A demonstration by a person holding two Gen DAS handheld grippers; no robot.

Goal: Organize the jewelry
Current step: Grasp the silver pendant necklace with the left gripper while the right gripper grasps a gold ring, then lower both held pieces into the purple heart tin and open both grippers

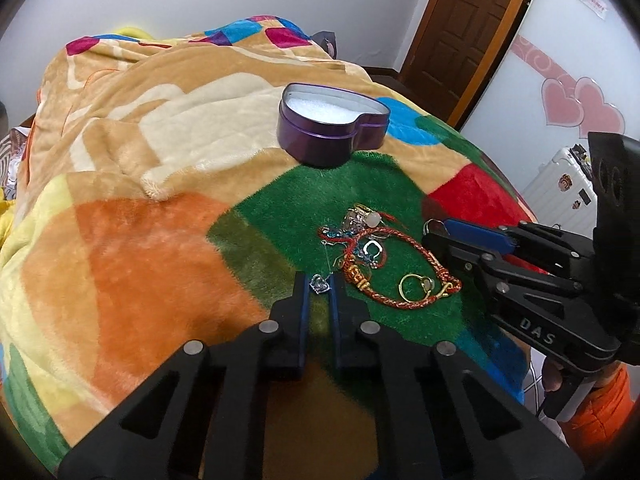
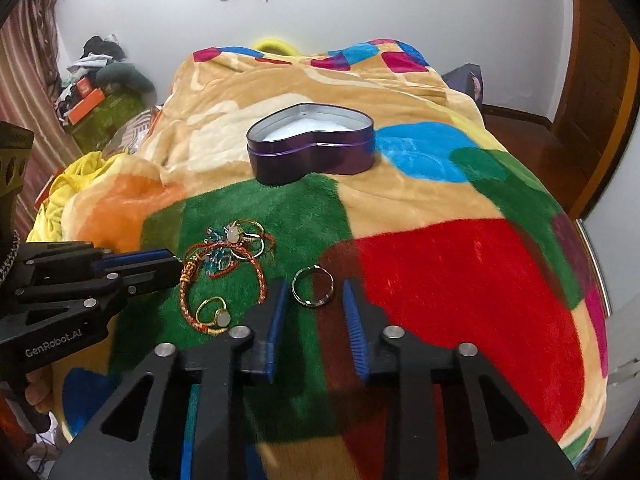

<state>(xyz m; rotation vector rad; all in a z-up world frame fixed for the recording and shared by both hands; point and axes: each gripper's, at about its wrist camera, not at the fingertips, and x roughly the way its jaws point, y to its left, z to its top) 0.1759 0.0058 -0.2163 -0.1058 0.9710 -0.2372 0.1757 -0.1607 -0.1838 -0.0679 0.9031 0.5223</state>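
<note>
Between left tongs (image 1: pixel 320 282), silver pendant (image 1: pixel 319 283)

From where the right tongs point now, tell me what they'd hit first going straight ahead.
The silver ring, lying on the blanket between the open right tongs. Beyond it the line runs toward the purple heart-shaped tin, though depth is hard to judge.
</note>
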